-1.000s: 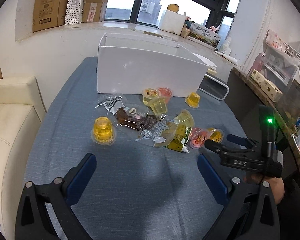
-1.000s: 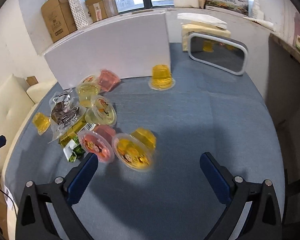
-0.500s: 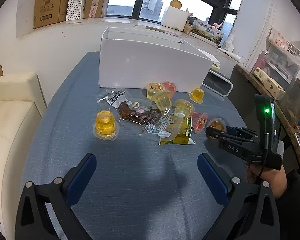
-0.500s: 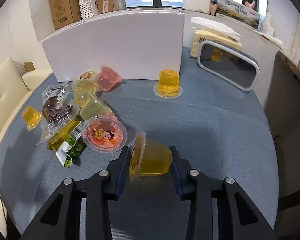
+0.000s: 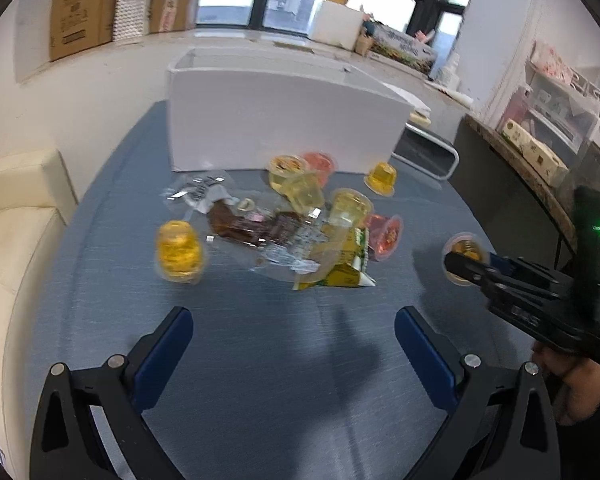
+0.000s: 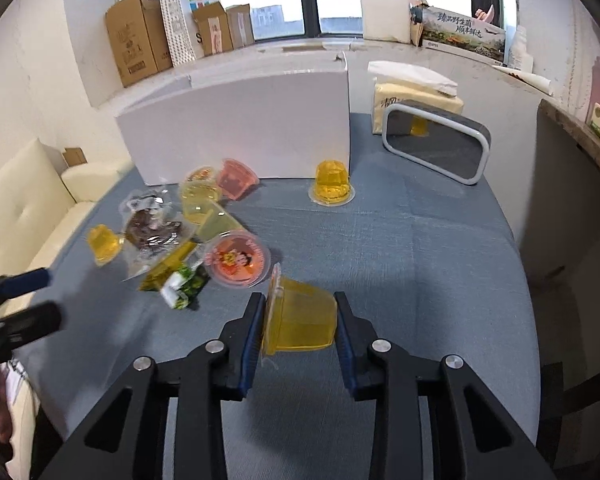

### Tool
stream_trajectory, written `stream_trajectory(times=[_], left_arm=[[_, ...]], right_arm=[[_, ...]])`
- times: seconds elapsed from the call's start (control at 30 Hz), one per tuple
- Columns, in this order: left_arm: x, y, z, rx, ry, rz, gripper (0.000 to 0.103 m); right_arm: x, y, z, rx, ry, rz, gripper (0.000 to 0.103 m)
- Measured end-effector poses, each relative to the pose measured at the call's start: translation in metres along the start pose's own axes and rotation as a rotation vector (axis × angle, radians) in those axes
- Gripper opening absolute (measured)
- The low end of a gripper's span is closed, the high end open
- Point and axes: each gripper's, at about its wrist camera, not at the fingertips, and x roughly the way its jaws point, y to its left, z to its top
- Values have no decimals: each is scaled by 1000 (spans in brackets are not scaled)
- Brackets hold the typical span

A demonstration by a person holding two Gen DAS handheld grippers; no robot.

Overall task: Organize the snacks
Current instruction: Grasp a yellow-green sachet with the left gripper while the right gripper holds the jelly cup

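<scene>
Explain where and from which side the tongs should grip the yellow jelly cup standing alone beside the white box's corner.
Grip the upside-down yellow plastic jelly cup across its domed body, just above the flat rim lying on the blue tablecloth. Come from above or from the open front, since the white cardboard box stands close behind it.

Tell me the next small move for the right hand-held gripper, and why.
Probably lift and carry the yellow jelly cup toward the white box. The right hand-held gripper is shut on the cup, which lies on its side between the fingers, and the box stands open-topped behind the snack pile.
</scene>
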Motion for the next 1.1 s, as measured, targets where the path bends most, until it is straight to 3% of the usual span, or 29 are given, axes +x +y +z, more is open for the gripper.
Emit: stream_trajectory(times=[0.17, 0.6, 0.67, 0.7, 0.73, 0.83, 1.1], left_arm=[[30, -20, 12, 49, 25, -1, 103], [76, -22, 21, -73, 75, 8, 102], [81, -30, 22, -51, 53, 41, 97], [83, -34, 22, -42, 41, 68, 90], [84, -36, 22, -40, 31, 89, 73], [87, -40, 23, -46, 14, 104, 55], [64, -43, 17, -16, -8, 63, 37]], right_arm=[[-22, -1, -10, 8, -26, 14, 36], [-37, -16, -20, 53, -38, 36, 36], [-36, -15, -19, 50, -37, 41, 36], [-36, -14, -19, 48, -36, 41, 36], [-36, -14, -20, 46, -35, 42, 36], [-35, -13, -20, 46, -33, 49, 36], [-35, -13, -20, 49, -34, 56, 36]])
